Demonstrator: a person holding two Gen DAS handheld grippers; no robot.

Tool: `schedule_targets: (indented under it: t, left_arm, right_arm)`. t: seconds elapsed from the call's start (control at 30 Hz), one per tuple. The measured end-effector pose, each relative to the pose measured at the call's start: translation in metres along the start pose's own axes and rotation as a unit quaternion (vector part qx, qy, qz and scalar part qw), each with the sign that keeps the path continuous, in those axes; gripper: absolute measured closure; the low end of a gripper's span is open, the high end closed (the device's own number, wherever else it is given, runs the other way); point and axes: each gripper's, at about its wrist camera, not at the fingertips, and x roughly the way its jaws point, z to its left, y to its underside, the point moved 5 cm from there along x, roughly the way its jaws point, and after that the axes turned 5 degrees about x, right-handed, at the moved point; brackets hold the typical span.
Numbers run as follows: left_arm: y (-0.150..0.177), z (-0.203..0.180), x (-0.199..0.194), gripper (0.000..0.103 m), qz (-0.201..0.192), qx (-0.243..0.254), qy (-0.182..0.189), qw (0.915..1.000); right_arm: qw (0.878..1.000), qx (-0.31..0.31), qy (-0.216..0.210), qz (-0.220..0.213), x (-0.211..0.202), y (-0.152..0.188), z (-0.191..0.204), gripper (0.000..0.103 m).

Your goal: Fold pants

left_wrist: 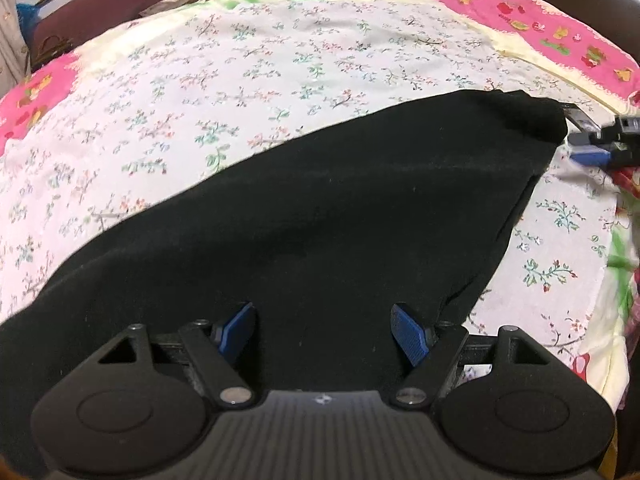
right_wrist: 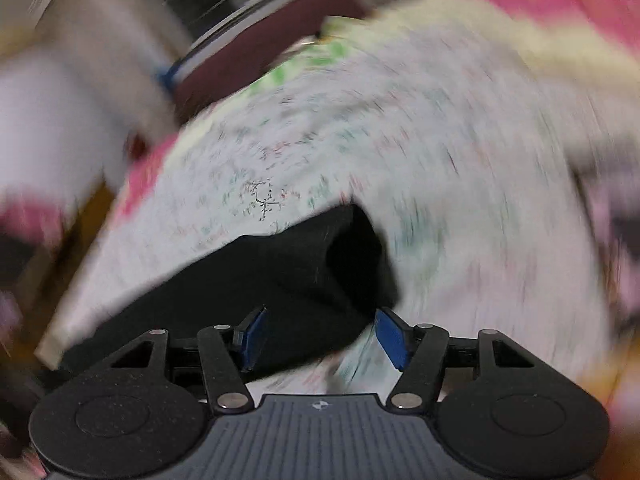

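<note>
Two grippers in use, one pair of black pants, one floral bedsheet under everything.

Left gripper: pitched steeply down over the near part of the pants. Jaws wide apart, blue pads clear on both sides, black cloth lying flat beneath and between them with no pinch visible. Sharp view, no blur.

Right gripper: heavy rotational smear across the whole right wrist view, background streaked in arcs. Pointed at a shallower downward slant than the left. Jaws partly open, at a middling gap. Left-hand pad over black cloth, right-hand pad over bare sheet just past the cloth's edge; whether either pad touches the fabric cannot be told. Same gripper seen from the left wrist view at far right, blurred, just beside the far corner of the pants.

Pants: laid on the sheet as a broad dark wedge, wide toward the left gripper, narrowing to a blunt end at upper right. In the right wrist view that end stands raised in a bunched lip with a dark hollow.

Count of surroundings: one pink printed border along the far right of the bedding, one dark maroon headboard at upper left.
</note>
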Motion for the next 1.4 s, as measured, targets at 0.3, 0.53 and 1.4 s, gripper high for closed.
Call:
schedule_targets:
  t: [0.3, 0.53, 1.4]
  left_arm:
    - [-0.004, -0.023, -0.009, 0.021, -0.011, 0.024, 0.017, 0.9995]
    - [-0.001, -0.017, -0.011, 0.021, -0.016, 0.013, 0.018, 0.9996]
    - [0.008, -0.032, -0.021, 0.021, -0.017, 0.022, 0.033, 0.9991]
  right_arm:
    - [0.993, 0.088, 0.011, -0.083, 0.029, 0.006, 0.009, 0.045]
    - [0.987, 0.152, -0.013, -0.041, 0.037, 0.044, 0.022, 0.049]
    - [0.933, 0.286, -0.12, -0.183, 0.07, -0.004, -0.026, 0.095]
